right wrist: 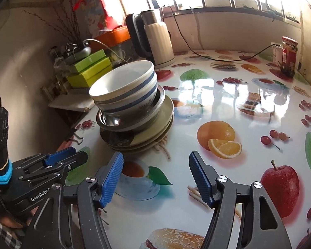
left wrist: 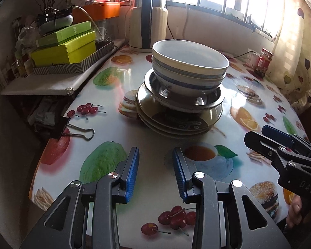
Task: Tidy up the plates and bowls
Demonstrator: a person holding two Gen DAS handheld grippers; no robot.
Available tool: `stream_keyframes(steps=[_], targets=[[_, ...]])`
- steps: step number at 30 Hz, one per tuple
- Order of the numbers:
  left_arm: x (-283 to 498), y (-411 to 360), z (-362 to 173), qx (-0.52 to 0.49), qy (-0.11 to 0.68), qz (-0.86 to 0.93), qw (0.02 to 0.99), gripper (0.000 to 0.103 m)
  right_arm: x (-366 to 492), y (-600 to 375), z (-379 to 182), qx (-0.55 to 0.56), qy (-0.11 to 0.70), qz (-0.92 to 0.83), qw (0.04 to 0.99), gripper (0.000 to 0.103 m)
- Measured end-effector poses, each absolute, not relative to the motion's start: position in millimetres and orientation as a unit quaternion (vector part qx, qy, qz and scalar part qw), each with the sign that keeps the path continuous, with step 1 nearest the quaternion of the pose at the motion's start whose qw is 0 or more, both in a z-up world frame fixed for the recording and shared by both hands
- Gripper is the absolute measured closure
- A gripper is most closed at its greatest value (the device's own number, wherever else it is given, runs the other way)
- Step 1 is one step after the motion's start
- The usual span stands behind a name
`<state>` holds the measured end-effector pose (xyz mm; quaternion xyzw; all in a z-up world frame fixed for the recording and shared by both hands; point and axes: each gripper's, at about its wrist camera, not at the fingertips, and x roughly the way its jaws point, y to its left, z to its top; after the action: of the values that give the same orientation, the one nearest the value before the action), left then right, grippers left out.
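Empty left tool (left wrist: 156,171) before stacked bowls (left wrist: 189,66)

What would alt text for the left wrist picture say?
A stack of bowls on plates stands mid-table, on a fruit-print cloth. The left gripper is open and empty in front; the right gripper enters at right.

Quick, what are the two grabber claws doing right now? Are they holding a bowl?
Left gripper: open, holding nothing.
Right gripper: open, holding nothing.
The bowls sit stacked on the plates, untouched.
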<state>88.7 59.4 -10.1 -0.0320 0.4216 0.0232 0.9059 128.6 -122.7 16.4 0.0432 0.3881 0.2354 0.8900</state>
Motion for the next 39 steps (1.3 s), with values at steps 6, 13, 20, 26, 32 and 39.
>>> stream_keyframes(steps=[6, 13, 20, 26, 32, 39], targets=[[82, 53, -18, -0.035, 0.425, 0.011, 0.904, 0.069, 121, -120, 6, 0.026, 0.399, 0.217, 0.89, 0.033], [82, 52, -30, -0.041, 0.443, 0.014, 0.895, 0.069, 120, -123, -9, 0.02, 0.42, 0.188, 0.887, 0.031], [83, 50, -40, -0.043, 0.459, 0.02, 0.887, 0.069, 119, -123, -18, 0.014, 0.431, 0.175, 0.885, 0.031], [84, 48, -45, -0.039, 0.465, 0.025, 0.884, 0.069, 119, -125, -23, 0.014, 0.439, 0.167, 0.883, 0.03], [85, 48, -46, -0.034, 0.463, 0.032, 0.885, 0.069, 118, -122, -26, -0.004, 0.441, 0.161, 0.883, 0.028], [84, 44, -47, -0.025, 0.461, 0.038, 0.886, 0.069, 115, -118, -27, -0.016, 0.439, 0.152, 0.885, 0.026]])
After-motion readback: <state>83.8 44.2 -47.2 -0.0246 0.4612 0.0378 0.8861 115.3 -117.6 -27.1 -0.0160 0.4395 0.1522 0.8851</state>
